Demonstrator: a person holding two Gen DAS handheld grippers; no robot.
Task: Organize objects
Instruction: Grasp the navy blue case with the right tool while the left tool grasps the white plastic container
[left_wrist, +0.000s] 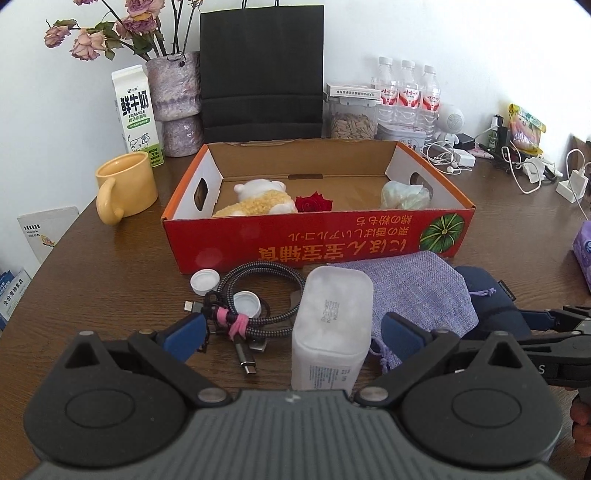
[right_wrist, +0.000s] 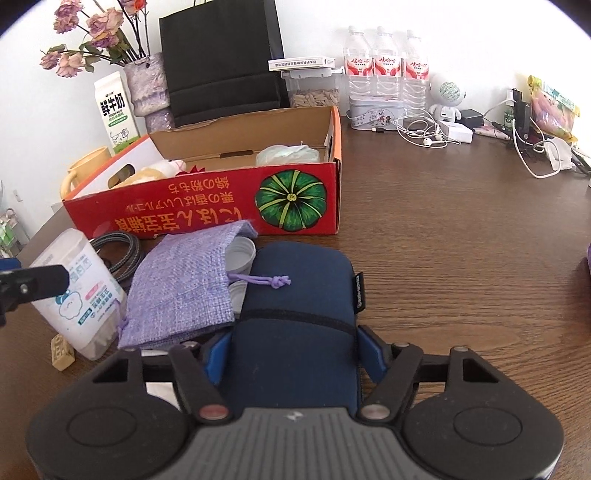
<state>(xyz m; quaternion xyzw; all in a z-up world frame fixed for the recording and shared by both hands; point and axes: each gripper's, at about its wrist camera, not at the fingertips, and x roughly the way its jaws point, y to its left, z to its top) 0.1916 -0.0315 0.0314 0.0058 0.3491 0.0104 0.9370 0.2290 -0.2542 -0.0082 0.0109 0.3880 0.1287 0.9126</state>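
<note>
A red cardboard box (left_wrist: 280, 236) holds a plush sheep (left_wrist: 258, 201), a red rose (left_wrist: 313, 202) and a crumpled wad (left_wrist: 404, 195). In front of it lie a coiled braided cable (left_wrist: 255, 291), two white caps (left_wrist: 203, 281), a white cotton-swab box (left_wrist: 332, 325), a lilac drawstring pouch (left_wrist: 417, 291) and a navy case (right_wrist: 295, 314). My left gripper (left_wrist: 291, 334) is open, its fingers on either side of the swab box without touching it. My right gripper (right_wrist: 291, 354) is shut on the near end of the navy case, which lies on the table.
A yellow mug (left_wrist: 125, 186), milk carton (left_wrist: 136, 114), flower vase (left_wrist: 173, 96) and black paper bag (left_wrist: 262, 70) stand behind the box. Water bottles (left_wrist: 408, 96), a seed jar, a tin, earphones (right_wrist: 424, 134) and chargers crowd the back right. A small wooden block (right_wrist: 62, 350) lies near the swab box.
</note>
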